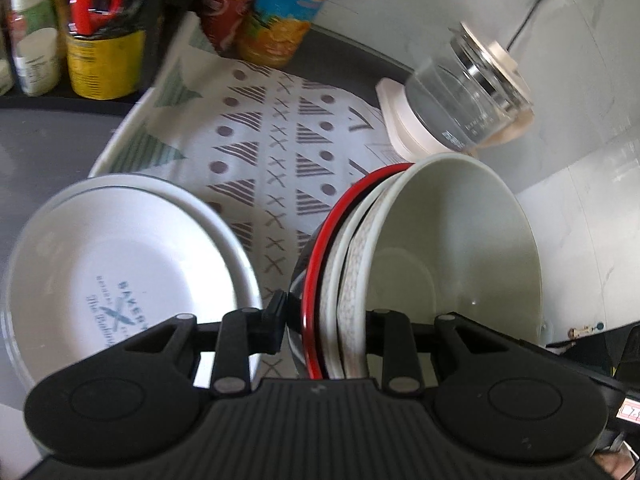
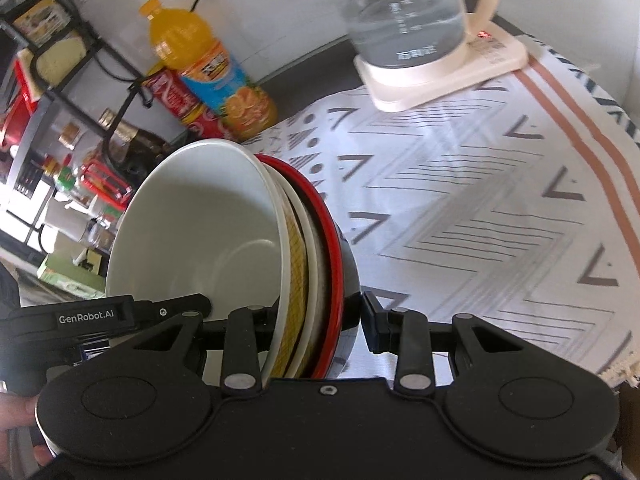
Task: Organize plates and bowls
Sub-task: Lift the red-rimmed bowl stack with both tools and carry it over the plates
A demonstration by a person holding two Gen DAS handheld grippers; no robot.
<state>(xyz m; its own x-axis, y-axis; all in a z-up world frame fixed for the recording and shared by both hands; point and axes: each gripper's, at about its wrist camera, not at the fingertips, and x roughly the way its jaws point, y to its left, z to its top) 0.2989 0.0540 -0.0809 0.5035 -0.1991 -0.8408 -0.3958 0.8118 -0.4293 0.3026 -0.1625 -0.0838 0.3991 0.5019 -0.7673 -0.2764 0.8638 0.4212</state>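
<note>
Two black two-finger grippers, left (image 1: 322, 326) and right (image 2: 320, 322), clamped on opposite rims of a nested stack of glossy bowls (image 1: 452, 248), aloft above patterned cloth (image 1: 260, 148); judged heavy, slippery, breakable.

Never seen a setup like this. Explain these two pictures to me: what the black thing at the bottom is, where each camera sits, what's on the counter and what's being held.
The black shape at the bottom of each picture is a hand-held gripper with two fingers; a person carries one in each hand. Each has a wide-angle camera looking forward along its fingers, so one picture comes from the left gripper and one from the right gripper. Both are clamped on the rims of the same stack of nested bowls, white innermost and red-rimmed outermost, from opposite sides. On the patterned cloth lie white plates. A glass kettle on its base, an orange juice bottle and a red bottle stand behind.
</note>
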